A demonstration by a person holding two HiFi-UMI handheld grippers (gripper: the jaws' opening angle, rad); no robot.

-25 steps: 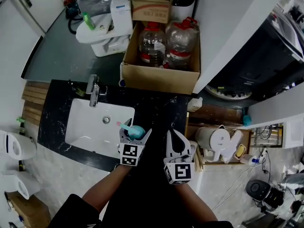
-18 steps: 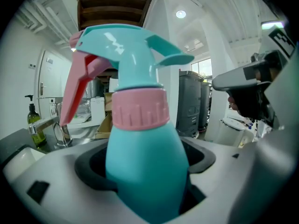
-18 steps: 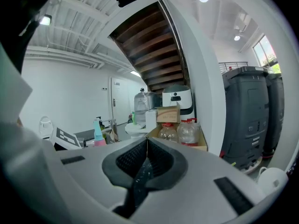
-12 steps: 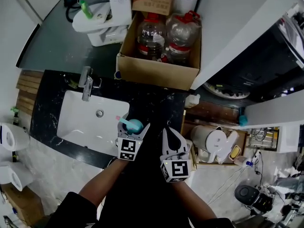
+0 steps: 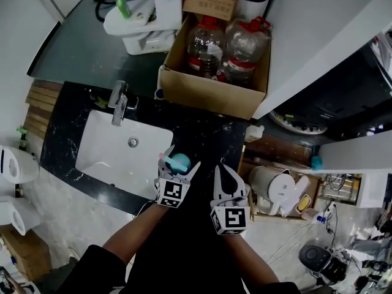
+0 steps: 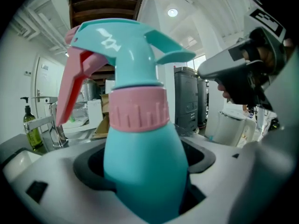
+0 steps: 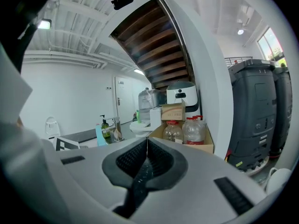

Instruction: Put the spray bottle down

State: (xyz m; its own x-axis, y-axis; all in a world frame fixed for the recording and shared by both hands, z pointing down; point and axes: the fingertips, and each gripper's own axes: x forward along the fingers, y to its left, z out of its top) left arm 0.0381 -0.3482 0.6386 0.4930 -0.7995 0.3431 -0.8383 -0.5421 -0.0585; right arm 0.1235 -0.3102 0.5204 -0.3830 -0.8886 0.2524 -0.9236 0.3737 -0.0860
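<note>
From the head view: spray bottle (image 5: 178, 160) pinched in the left gripper (image 5: 181, 166), hanging over the front edge of the black countertop (image 5: 205, 136), just beside the front right corner of the white sink (image 5: 92, 141). Turquoise top of the bottle poking up between the jaws; base hidden beneath the gripper, so no telling from here whether lifted or touching stone. Right gripper (image 5: 228, 177) alongside, near the same front edge, apart from the bottle and carrying nothing. Bare dark counter ahead of both, toward the cardboard box (image 5: 205, 95) at the back edge. From the left gripper view: bottle upright and filling the frame, turquoise body (image 6: 142, 167) wedged between the two dark pads, pink collar (image 6: 138, 108) above them, pink trigger (image 6: 72, 85) pointing left toward the faucet side – jaws clamped firmly on the body, no gap showing at either flank. From the right gripper view: jaws pressed together along a thin seam (image 7: 145, 148), nothing between them, box of water jugs (image 7: 187, 141) in the distance. Judged from all this: task not yet done – bottle held, not set down. Left to do, probably: lower onto the bare stone right of the sink until the base sits flat, spread the jaws, draw back without tipping it.
</note>
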